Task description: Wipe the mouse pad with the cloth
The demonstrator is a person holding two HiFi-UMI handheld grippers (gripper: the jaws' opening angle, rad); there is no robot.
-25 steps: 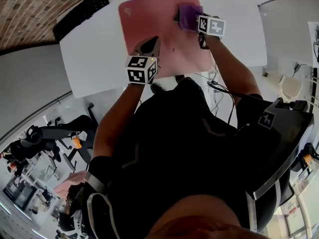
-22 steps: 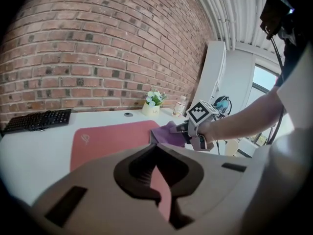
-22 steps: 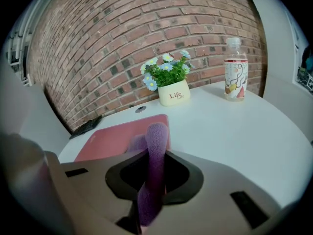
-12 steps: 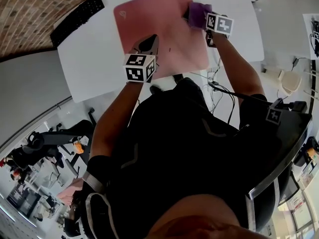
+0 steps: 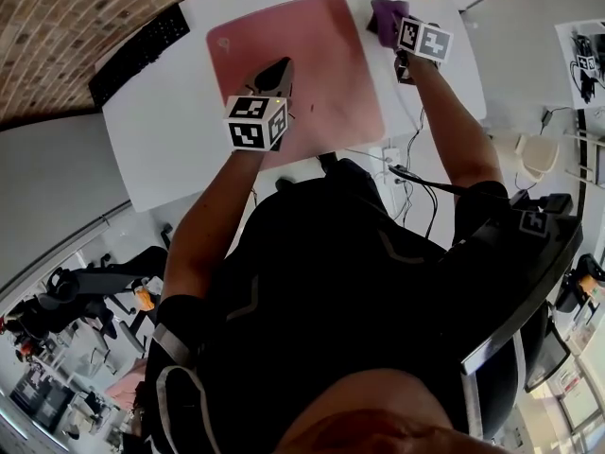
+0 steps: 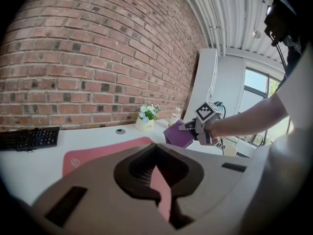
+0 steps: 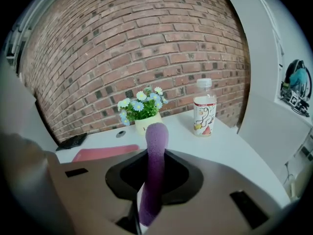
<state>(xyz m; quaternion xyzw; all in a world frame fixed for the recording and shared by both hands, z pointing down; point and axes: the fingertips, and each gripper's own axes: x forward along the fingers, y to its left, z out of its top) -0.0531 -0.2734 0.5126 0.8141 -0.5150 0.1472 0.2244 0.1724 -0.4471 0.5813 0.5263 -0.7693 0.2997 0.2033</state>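
Note:
The pink mouse pad (image 5: 312, 83) lies on the white table (image 5: 161, 130); it also shows as the pad (image 6: 98, 153) and the pad (image 7: 105, 152). My left gripper (image 5: 280, 68) rests on the pad's middle, jaws shut with nothing between them (image 6: 156, 151). My right gripper (image 5: 397, 28) is shut on the purple cloth (image 5: 386, 13), just past the pad's far right corner, over bare table. The cloth (image 7: 155, 165) stands up between the right jaws (image 7: 152, 180). From the left gripper view, the cloth (image 6: 178, 133) and the right gripper (image 6: 193, 127) are on the right.
A black keyboard (image 5: 137, 50) lies left of the pad. At the table's far edge, by the brick wall, stand a flower pot (image 7: 142, 109) and a bottle (image 7: 204, 106). Cables (image 5: 402, 159) hang at the near edge.
My right gripper has carried the cloth right, from the pad's far right corner off onto the table beside it. The left gripper has stayed on the pad.

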